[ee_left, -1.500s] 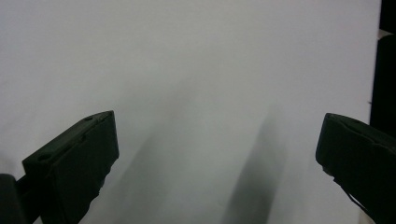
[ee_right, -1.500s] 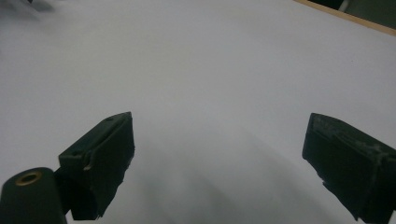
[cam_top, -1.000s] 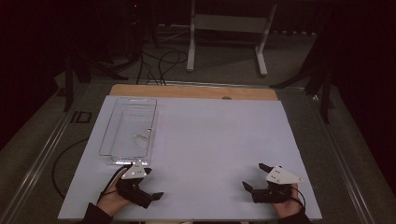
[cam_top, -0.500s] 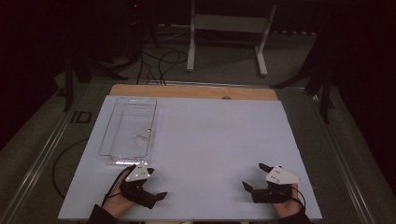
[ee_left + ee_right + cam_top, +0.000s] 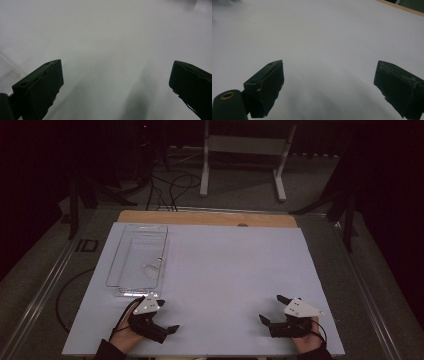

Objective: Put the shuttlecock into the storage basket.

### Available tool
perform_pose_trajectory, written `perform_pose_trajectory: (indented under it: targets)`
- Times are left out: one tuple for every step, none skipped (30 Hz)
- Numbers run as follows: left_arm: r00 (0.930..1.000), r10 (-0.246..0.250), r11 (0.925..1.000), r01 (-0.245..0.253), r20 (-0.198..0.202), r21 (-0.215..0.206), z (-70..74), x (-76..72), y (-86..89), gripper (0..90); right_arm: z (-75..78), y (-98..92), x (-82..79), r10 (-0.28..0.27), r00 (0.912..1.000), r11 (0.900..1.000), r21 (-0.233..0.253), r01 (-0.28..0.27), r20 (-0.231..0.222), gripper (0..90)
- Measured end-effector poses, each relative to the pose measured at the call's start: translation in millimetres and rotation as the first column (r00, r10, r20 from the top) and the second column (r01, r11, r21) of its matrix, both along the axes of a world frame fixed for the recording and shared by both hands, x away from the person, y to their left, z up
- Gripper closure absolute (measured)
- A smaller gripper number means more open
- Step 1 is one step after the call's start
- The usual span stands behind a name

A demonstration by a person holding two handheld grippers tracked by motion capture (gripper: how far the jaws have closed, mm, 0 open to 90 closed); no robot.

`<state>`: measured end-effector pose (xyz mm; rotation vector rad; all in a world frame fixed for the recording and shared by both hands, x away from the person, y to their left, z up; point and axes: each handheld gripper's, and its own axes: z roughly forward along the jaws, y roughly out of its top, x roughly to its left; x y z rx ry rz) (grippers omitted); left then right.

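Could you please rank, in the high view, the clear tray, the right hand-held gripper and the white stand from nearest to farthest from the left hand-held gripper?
1. Clear tray: just beyond the left hand-held gripper, on the table's left side.
2. Right hand-held gripper: across the table's near edge, to the right.
3. White stand: on the floor past the far edge.

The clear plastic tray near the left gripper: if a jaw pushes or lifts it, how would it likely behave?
The clear plastic tray looks thin-walled and nearly empty, so it is probably light and would likely slide on the smooth white table. It sits flat and low, so tipping seems unlikely. Gripped by one thin rim, it may flex.
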<state>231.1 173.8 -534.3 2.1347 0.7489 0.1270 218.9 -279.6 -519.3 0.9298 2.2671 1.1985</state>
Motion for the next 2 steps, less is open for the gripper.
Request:
perform_pose_trajectory:
  targets:
    - [1.0,-0.002,1.0,0.002,0.0,-0.003,0.1,0.0,0.1,0.4,0.0,0.1,-0.1,-0.001,1.0,1.0,0.0,0.001,-0.001,9.2]
    - [1.0,-0.002,1.0,0.002,-0.001,-0.004,0.1,0.0,0.0,0.4,0.0,0.0,0.0,0.0,1.0,1.0,0.0,0.0,-0.001,9.2]
